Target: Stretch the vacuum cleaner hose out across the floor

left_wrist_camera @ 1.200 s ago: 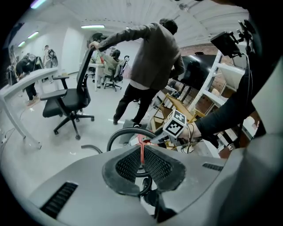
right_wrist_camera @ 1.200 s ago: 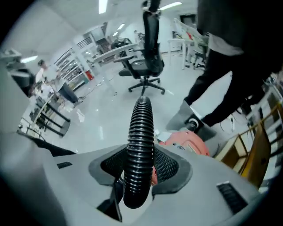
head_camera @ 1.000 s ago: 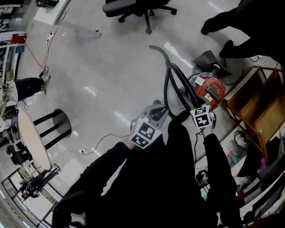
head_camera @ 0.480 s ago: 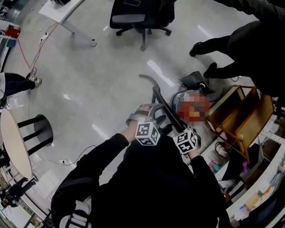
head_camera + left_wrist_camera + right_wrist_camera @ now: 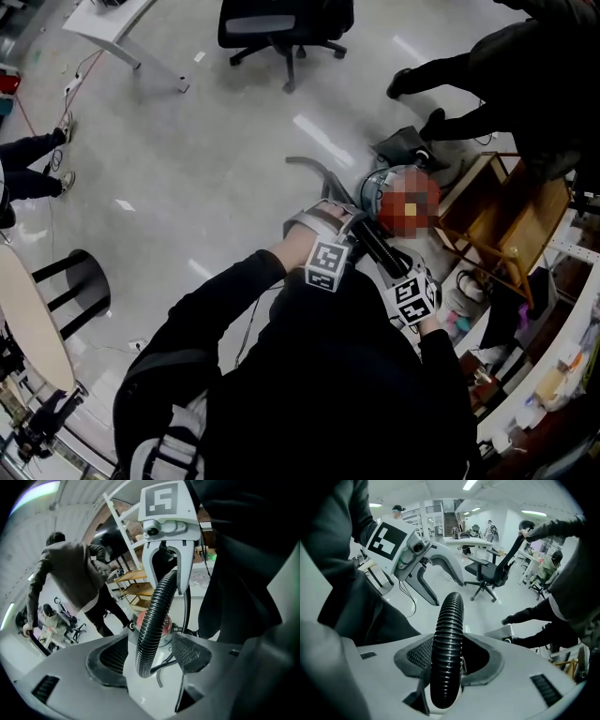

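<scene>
Hose (image 5: 447,639) blk, ribbed; marker cube (image 5: 327,265) b/w squares.

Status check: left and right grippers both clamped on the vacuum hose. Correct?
Not quite. The left gripper is not clamped: its jaws have just been opening and now stand apart around the hose, as the left gripper view shows. The right gripper is clamped on the hose.

Vacuum cleaner (image 5: 377,190) on the floor (image 5: 206,159), hose (image 5: 373,246) just before it.
Wooden shelf (image 5: 544,211) stands just right of it; office chair (image 5: 281,28) well behind, farther left.
</scene>
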`<state>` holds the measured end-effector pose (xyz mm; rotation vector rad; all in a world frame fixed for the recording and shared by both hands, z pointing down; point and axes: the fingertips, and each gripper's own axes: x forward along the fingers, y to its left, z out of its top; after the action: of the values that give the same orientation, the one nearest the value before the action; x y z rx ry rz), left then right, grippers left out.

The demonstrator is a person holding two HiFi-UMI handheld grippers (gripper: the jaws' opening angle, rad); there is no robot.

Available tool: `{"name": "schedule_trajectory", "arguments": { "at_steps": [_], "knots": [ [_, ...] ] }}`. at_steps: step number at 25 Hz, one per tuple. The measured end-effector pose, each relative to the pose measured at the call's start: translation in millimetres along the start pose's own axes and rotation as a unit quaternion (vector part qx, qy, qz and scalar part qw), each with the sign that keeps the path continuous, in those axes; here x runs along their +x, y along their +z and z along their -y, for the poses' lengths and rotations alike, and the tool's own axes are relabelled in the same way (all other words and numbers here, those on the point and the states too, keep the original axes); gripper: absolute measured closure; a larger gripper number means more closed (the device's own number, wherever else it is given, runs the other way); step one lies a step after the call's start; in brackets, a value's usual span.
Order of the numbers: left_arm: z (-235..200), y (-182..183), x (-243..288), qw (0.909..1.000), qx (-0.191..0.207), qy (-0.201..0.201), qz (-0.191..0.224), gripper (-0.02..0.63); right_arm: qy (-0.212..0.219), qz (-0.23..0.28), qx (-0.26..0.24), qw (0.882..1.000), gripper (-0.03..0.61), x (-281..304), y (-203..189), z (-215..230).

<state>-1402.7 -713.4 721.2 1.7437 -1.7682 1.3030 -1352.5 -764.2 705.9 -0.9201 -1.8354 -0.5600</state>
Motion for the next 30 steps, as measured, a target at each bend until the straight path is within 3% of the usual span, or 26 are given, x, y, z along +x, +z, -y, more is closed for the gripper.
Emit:
{"name": "schedule_trajectory", "arguments": {
  "at_steps": [4,6,7,8,11,17,19,21,23,25,27,30],
  "knots": [
    [10,-2,3,0.9983,0.055,0.015,0.01,0.314,0.004,0.012,-0.046,0.999,0.393,-3,15,-24],
    [23,-8,8,0.9976,0.067,0.001,0.016,0.323,0.011,0.017,-0.059,0.998,0.393,0,20,-38],
    [32,-11,7,0.9975,0.067,-0.012,0.018,0.361,0.014,0.021,-0.062,0.998,0.393,2,22,-44],
    [41,-13,5,0.9976,0.062,-0.023,0.018,0.422,0.017,0.027,-0.067,0.997,0.393,2,23,-49],
    [60,-15,-13,0.999,0.021,-0.037,0.012,0.426,0.039,0.057,-0.092,0.993,0.393,-6,29,-66],
    [107,13,-68,0.9996,-0.011,-0.002,-0.024,0.426,0.08,0.118,-0.157,0.977,0.391,-47,17,-126],
    [123,22,-82,0.9983,-0.023,0.011,-0.053,0.426,0.054,0.136,-0.182,0.972,0.385,-59,8,-141],
    [133,25,-90,0.9945,-0.043,0.028,-0.091,0.426,0.002,0.16,-0.189,0.969,0.37,-72,-2,-143],
    [142,22,-96,0.9884,-0.081,0.043,-0.121,0.426,-0.045,0.202,-0.14,0.968,0.323,-94,-12,-134],
    [148,8,-107,0.9792,-0.13,0.051,-0.147,0.426,-0.077,0.252,-0.054,0.963,0.318,-121,-23,-120],
    [153,-10,-124,0.967,-0.186,0.053,-0.166,0.426,-0.098,0.287,0.017,0.953,0.319,-144,-36,-114],
    [154,-33,-156,0.9447,-0.279,0.05,-0.165,0.426,-0.107,0.307,0.077,0.943,0.319,-167,-57,-122]
  ]
}}
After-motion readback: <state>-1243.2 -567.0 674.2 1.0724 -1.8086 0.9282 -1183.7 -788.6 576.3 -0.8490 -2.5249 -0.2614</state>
